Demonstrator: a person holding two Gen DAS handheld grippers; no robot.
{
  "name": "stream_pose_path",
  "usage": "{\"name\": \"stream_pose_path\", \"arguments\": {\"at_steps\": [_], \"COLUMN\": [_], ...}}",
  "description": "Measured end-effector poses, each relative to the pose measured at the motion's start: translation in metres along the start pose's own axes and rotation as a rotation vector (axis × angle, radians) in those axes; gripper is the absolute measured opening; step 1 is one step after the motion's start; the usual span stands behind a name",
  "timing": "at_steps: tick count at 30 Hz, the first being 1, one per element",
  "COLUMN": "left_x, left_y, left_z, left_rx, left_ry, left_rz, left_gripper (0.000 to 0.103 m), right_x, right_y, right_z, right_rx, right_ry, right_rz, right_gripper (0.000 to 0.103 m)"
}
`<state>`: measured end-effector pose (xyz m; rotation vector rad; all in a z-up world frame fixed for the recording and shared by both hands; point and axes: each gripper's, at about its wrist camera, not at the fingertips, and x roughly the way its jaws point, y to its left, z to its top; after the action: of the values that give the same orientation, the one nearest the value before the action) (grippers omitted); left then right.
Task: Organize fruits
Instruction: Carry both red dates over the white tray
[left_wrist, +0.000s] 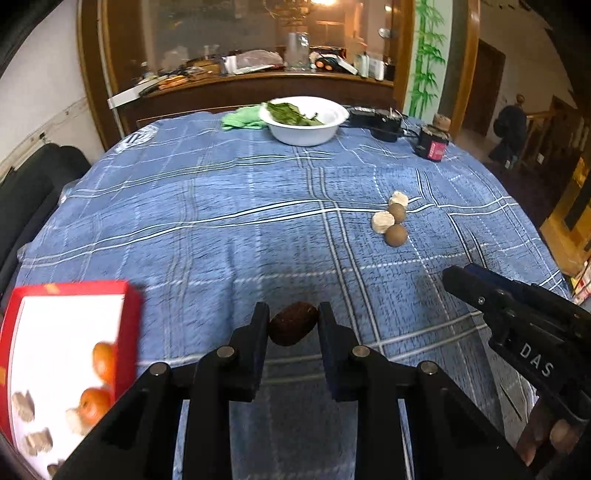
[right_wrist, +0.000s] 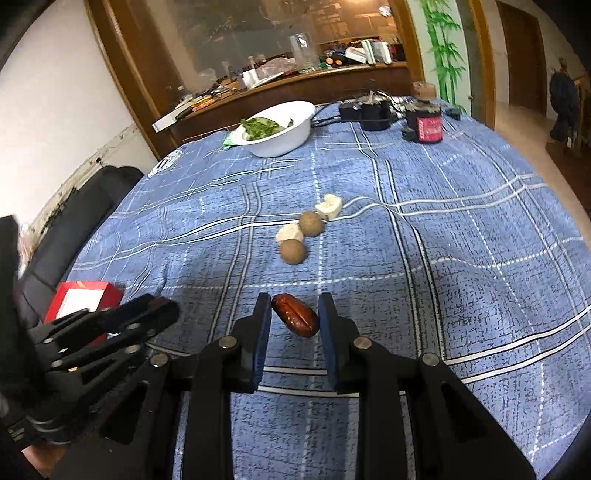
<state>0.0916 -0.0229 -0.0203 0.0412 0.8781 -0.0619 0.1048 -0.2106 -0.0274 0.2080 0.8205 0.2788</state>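
Left gripper (left_wrist: 293, 323): pinching a dark brown rough fruit (left_wrist: 293, 324); red box (left_wrist: 70, 354) with oranges just left. Right gripper (right_wrist: 294, 317): clamped on a red date (right_wrist: 295, 319); longans (right_wrist: 293, 252) ahead on the cloth.

The left gripper (left_wrist: 293, 321) is of matt black plastic with small metal pins, and between its jaws sits a dark brown fruit (left_wrist: 293, 324) with a rough, dull skin. The right gripper (right_wrist: 295, 314) has the same matt black plastic, and the red date (right_wrist: 296, 319) between its jaws looks smooth and glossy. The cloth (left_wrist: 221, 229) that covers the desk is a soft blue woven fabric with a matt surface. Far beyond the jaws the white bowl (left_wrist: 304, 134) looks smooth and slightly shiny. To the left of the left jaws the red box (left_wrist: 127, 332) seems to be glossy cardboard, white inside.
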Motion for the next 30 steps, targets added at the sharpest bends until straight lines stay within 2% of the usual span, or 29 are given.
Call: {"name": "stream_pose_path", "arguments": {"at_steps": [19,30], "left_x": [-0.044,-0.072], "left_y": [0.024,0.060], "left_z": [-0.033,-0.044], "left_rx": [-0.047,-0.112], "left_ry": [-0.031,-0.062], "left_rz": [0.008,0.051], "left_gripper": [0.026,0.026], "right_x": [-0.034,-0.047], "right_y": [0.041,0.089], "right_z": [-0.030,-0.034], "right_rx": [-0.075,-0.156], "right_ry": [0.001,-0.016], "right_rz": [-0.052,-0.005], "right_gripper": [0.027,0.028]}}
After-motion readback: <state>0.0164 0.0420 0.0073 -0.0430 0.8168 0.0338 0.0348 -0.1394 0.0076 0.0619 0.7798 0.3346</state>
